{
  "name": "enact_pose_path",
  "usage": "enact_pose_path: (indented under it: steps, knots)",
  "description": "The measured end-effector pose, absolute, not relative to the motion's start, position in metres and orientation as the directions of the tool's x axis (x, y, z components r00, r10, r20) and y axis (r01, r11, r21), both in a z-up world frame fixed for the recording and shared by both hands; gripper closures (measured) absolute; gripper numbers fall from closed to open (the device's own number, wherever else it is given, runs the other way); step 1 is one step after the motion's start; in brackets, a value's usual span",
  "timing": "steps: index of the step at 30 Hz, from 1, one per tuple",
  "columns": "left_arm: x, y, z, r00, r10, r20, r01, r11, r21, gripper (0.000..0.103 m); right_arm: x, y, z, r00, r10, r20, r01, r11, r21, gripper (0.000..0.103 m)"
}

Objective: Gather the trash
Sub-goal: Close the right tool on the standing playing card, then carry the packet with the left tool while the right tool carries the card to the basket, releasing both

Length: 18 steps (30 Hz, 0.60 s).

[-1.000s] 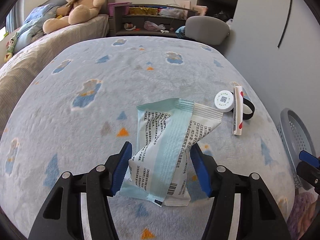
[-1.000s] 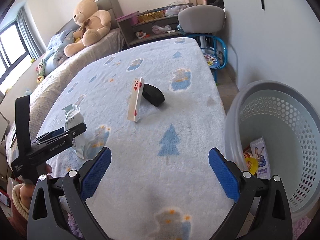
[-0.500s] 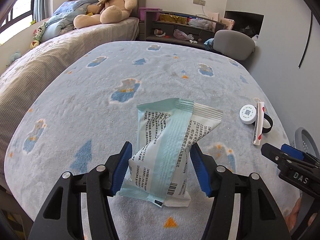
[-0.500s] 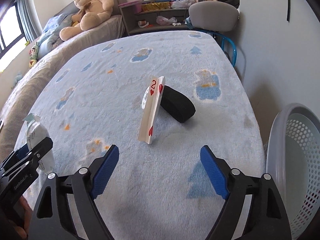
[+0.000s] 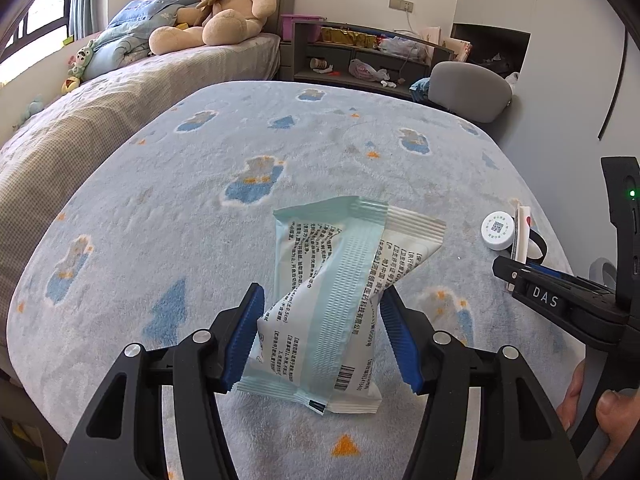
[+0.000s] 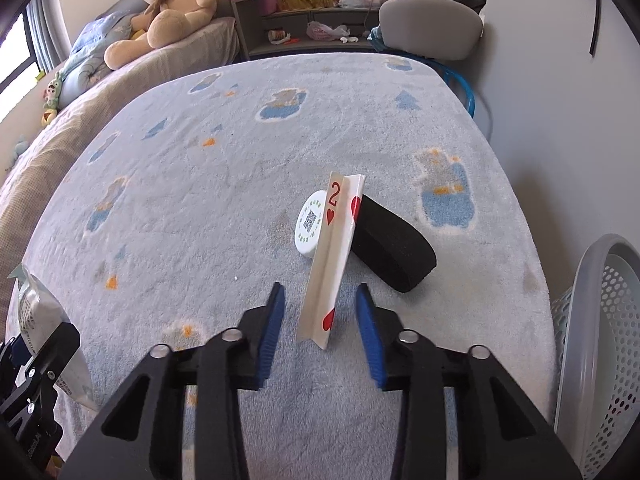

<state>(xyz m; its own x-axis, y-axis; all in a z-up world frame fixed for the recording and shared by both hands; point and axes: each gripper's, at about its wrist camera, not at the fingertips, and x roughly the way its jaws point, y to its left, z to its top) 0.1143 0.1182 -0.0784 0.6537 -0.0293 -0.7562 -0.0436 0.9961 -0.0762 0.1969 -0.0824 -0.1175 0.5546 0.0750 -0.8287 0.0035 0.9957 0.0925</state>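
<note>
Left wrist view, blanket [image 5: 168,184]: your pale blue patterned cover fills both views; its near edge is cut off behind the gripper bodies.
Laundry basket [image 6: 600,344]: grey and perforated, at the right edge of your right wrist view; only part of its rim and wall shows, and you cannot see its contents.
Left gripper [image 5: 322,337]: your blue pads pinch a crumpled pale green and white wrapper [image 5: 340,300], held upright above the blanket; its printed text is too small to read.
Right gripper [image 6: 319,326]: your jaws are closing around the lower end of a folded playing card [image 6: 334,256], a two of hearts standing on edge; a gap shows on both sides, so the pads are not yet touching it.
Black band [image 6: 390,246]: a dark fabric loop lying just right of the card and touching it; its far end is hidden behind the card.
Round white lid [image 6: 310,226]: just left of the card and partly covered by it; the code on top is unreadable.
Your hand [image 5: 596,404]: only fingertips show, at the lower right edge of the left wrist view.
</note>
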Motion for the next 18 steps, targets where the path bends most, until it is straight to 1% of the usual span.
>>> enact_pose_path:
  steps: [1, 2, 4, 12, 18]
  knots:
    - [0.114, 0.118, -0.078, 0.654, -0.033, -0.756, -0.041, 0.996, -0.079, 0.045, 0.196, -0.082, -0.118, 0.55, 0.079, -0.832, 0.0, 0.996, 0.094, 0.085]
    - [0.113, 0.118, -0.078, 0.653, -0.036, -0.756, -0.039, 0.996, -0.081, 0.045, 0.195, -0.082, -0.119, 0.55, 0.082, -0.831, -0.003, 0.995, 0.096, 0.087]
    - [0.11, 0.117, -0.077, 0.654, -0.042, -0.756, -0.035, 0.996, -0.085, 0.045, 0.189, -0.081, -0.117, 0.558, 0.086, -0.825, -0.009, 0.995, 0.097, 0.089]
    - [0.095, 0.107, -0.065, 0.662, -0.053, -0.748, -0.01, 0.997, -0.08, 0.045, 0.152, -0.085, -0.097, 0.587, 0.133, -0.799, -0.037, 0.99, 0.137, 0.089]
    - [0.077, 0.081, -0.047, 0.675, -0.091, -0.732, 0.051, 0.996, -0.076, 0.045, 0.108, -0.113, -0.074, 0.625, 0.136, -0.769, -0.017, 0.987, 0.16, 0.089]
